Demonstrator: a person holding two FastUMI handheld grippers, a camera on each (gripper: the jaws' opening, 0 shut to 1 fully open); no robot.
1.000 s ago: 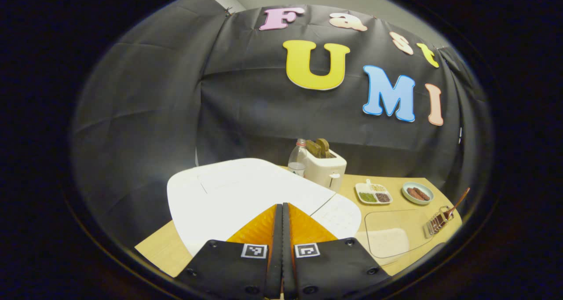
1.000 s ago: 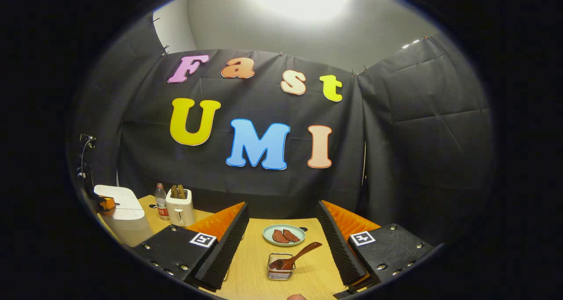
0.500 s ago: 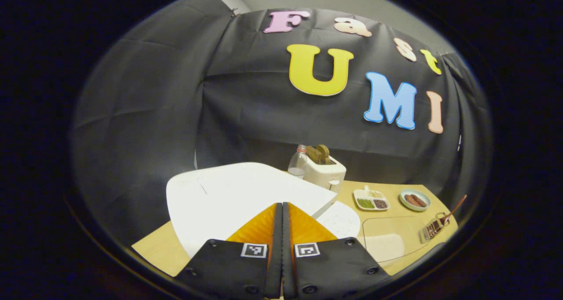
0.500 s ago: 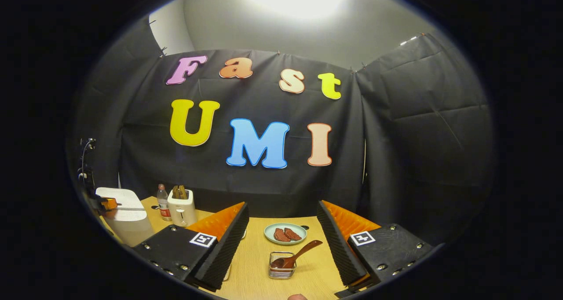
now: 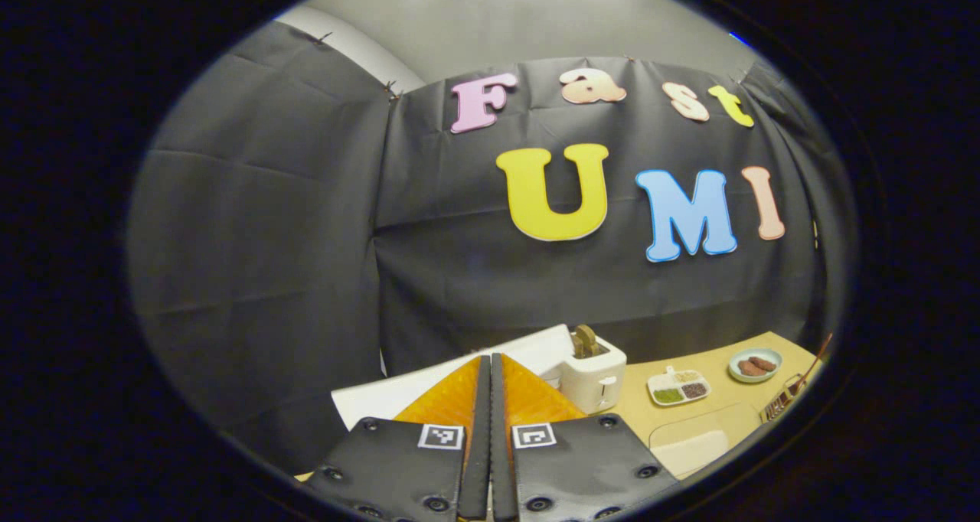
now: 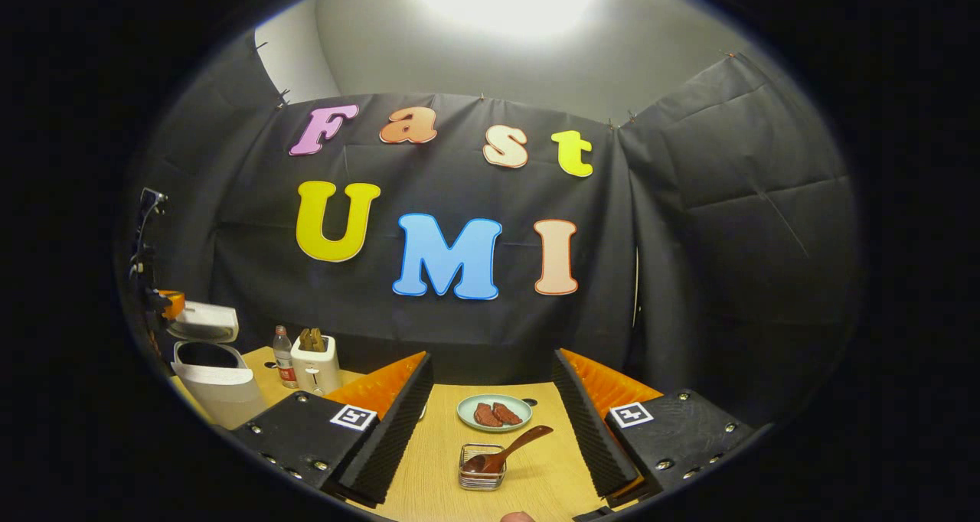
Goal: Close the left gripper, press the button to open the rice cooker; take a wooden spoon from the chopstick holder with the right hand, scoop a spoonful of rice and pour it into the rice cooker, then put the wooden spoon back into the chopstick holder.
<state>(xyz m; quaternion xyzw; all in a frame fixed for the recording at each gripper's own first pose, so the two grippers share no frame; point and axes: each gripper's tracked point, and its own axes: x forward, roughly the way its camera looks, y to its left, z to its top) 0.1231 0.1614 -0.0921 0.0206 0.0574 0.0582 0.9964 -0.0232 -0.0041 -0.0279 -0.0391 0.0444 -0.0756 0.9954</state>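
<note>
Light wooden table (image 6: 444, 461) inside a booth with black cloth walls; pale grey wall and a bright ceiling light above. Rice cooker (image 6: 218, 384) stands at the table's left edge in the right gripper view, white, lid (image 6: 203, 321) raised and the dark inside showing. Beside it toward the back edge: a bottle (image 6: 284, 357) and a white toaster (image 6: 316, 363). Wire chopstick holder (image 6: 481, 467) sits near the front edge, the wooden spoon (image 6: 509, 450) lying in it with handle tilted up to the right; a plate (image 6: 494, 412) is just behind. Left gripper (image 5: 491, 430) clenched, fingers together, nothing between. Right gripper (image 6: 494, 419) released, fingers wide apart, above the holder.
</note>
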